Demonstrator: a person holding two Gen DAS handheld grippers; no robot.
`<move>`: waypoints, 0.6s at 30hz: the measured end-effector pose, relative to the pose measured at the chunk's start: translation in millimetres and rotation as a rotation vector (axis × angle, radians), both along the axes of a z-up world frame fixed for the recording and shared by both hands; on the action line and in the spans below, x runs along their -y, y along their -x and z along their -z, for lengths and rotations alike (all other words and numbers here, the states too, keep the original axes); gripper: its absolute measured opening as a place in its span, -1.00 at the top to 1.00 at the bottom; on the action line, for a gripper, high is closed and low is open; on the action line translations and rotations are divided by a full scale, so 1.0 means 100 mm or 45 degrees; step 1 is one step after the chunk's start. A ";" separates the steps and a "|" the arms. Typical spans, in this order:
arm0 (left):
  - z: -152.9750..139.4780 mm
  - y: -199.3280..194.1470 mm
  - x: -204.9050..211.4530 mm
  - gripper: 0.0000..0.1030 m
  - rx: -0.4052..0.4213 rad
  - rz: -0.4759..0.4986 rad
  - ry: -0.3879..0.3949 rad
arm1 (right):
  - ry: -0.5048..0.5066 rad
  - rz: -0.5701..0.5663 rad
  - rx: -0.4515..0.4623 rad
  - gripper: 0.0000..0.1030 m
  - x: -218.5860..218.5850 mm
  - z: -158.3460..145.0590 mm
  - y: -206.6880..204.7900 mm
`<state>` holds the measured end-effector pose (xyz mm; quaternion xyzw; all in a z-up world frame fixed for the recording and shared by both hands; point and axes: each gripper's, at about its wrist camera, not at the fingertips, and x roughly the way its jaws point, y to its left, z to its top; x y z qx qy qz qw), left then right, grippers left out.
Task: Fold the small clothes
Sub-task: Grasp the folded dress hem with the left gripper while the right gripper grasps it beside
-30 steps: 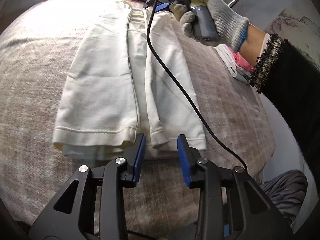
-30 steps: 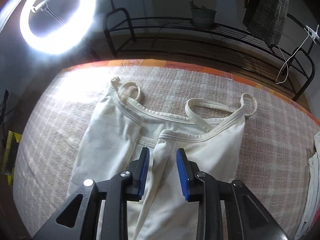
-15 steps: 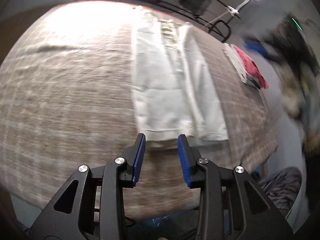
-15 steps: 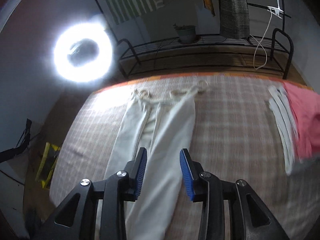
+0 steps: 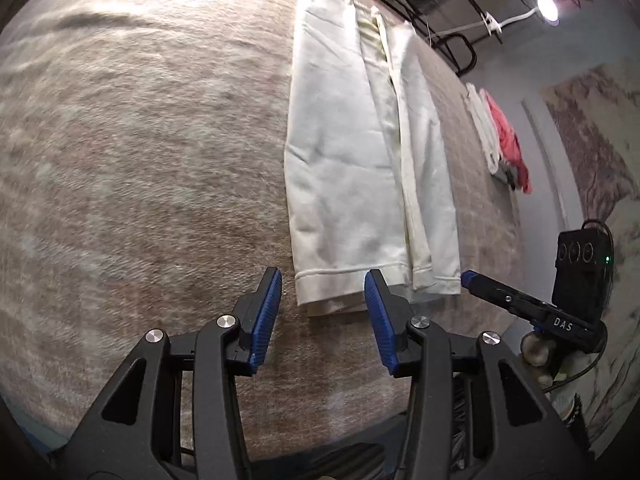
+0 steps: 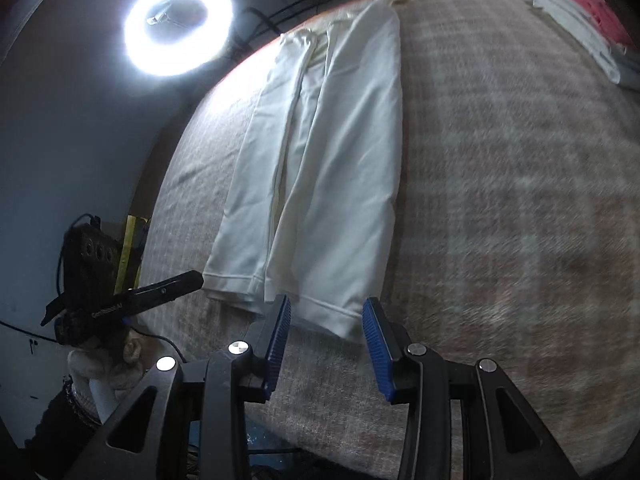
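Cream garment (image 5: 360,168) lies folded lengthwise into a long strip on the plaid blanket (image 5: 140,160) — hem toward both grippers. Left gripper (image 5: 323,316) and right gripper (image 6: 326,332) hover just short of that hem, jaws spread, grasping nothing. Folded clothes (image 6: 580,12) sit well apart.

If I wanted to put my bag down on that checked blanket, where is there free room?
The widest bare stretch of the blanket lies beside the long edge of the white garment, on the side away from the folded pile. A narrower strip runs between garment and pile. The near hem is crowded: both grippers' fingers are there.
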<state>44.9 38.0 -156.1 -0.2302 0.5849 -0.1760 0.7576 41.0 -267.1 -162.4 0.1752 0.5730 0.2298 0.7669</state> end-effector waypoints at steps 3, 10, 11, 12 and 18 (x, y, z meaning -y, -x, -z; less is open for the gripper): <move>0.08 -0.05 0.00 0.38 -0.021 -0.034 0.024 | -0.024 0.004 -0.035 0.36 -0.01 0.17 0.02; 0.05 -0.06 0.01 0.94 0.000 -0.041 0.025 | -0.138 -0.016 -0.060 1.00 0.06 0.31 0.00; 0.02 -0.04 0.00 0.94 0.016 -0.050 0.029 | -0.165 -0.002 -0.068 1.00 0.08 0.32 0.01; -0.04 -0.01 -0.02 0.95 0.037 -0.059 0.041 | -0.175 0.004 -0.072 1.00 0.11 0.31 0.02; -0.02 0.12 -0.11 0.95 0.032 -0.075 0.025 | -0.183 0.024 0.043 1.00 0.34 0.00 0.13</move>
